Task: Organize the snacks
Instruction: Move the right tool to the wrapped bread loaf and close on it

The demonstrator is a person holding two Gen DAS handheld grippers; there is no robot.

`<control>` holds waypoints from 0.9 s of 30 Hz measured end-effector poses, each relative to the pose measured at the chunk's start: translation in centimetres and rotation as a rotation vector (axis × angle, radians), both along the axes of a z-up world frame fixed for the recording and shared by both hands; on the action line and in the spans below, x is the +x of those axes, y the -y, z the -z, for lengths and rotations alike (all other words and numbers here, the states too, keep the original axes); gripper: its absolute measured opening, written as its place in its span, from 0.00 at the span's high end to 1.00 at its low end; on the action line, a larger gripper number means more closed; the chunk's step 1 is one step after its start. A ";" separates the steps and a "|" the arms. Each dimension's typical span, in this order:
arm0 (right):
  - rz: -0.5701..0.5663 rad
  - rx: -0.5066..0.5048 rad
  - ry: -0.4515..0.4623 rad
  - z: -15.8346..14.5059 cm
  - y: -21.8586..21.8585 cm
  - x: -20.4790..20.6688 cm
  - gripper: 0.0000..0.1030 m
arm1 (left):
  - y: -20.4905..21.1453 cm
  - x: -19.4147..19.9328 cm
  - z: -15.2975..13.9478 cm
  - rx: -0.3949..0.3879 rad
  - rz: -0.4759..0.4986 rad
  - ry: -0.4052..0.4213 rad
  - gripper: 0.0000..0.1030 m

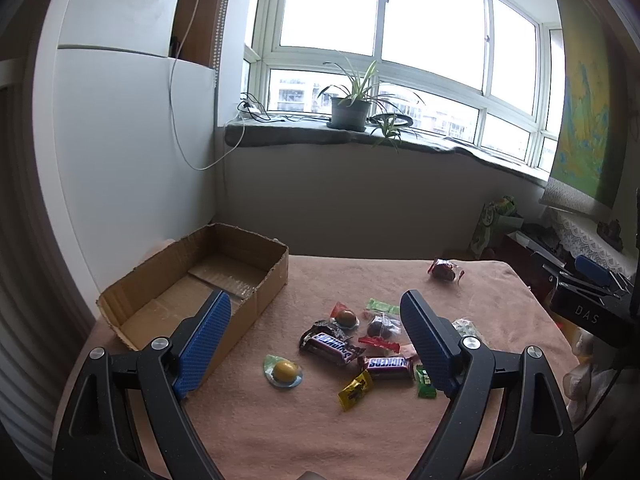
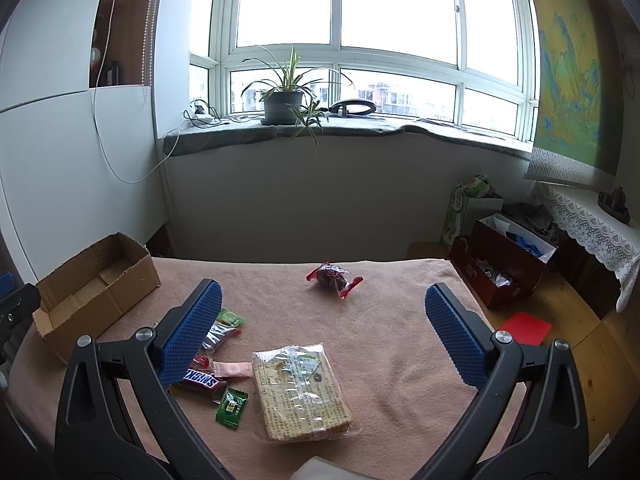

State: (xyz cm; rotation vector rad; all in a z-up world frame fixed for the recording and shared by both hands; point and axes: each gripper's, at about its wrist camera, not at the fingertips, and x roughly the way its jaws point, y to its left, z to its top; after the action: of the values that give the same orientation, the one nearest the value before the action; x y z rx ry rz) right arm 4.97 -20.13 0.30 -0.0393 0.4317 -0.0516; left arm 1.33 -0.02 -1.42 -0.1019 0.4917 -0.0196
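The snacks lie loose on a pink towel (image 1: 280, 432) covering the table: two Snickers bars (image 1: 329, 347) touching end to end, a yellow round candy (image 1: 285, 371) just left of them, a yellow sachet (image 1: 355, 390) and a green sachet (image 1: 425, 381) nearer the camera. A clear cracker pack (image 2: 302, 390) sits to their right, and a red-wrapped dark sweet (image 2: 333, 278) lies well apart toward the far edge. The cardboard box (image 1: 276, 276) stands open at the table's left; it seems to hold no snacks, though its floor is partly hidden. The left gripper (image 1: 316, 344) hangs above the pile, fingers spread wide, holding nothing. The right gripper (image 2: 320, 336) is likewise spread over the cracker pack
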 end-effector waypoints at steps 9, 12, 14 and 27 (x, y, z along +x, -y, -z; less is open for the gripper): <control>-0.025 0.067 -0.084 2.1 2.4 1.6 0.00 | 1.5 1.4 1.9 -0.048 0.076 -0.070 0.16; -0.042 0.103 -0.139 3.4 3.7 2.3 0.00 | 2.6 2.1 3.0 -0.055 0.113 -0.107 0.16; -0.047 0.139 -0.174 4.3 4.6 2.7 0.00 | 3.2 2.5 3.7 -0.074 0.138 -0.132 0.16; -0.196 0.357 -0.358 8.7 7.3 5.0 0.00 | 6.9 4.3 7.6 -0.215 0.303 -0.292 0.29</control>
State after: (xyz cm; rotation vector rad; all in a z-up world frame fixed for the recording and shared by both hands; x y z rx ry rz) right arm 10.00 -27.43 -8.41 0.2645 0.7873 0.2291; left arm 5.62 -6.88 -9.01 -0.2428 0.7928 -0.3588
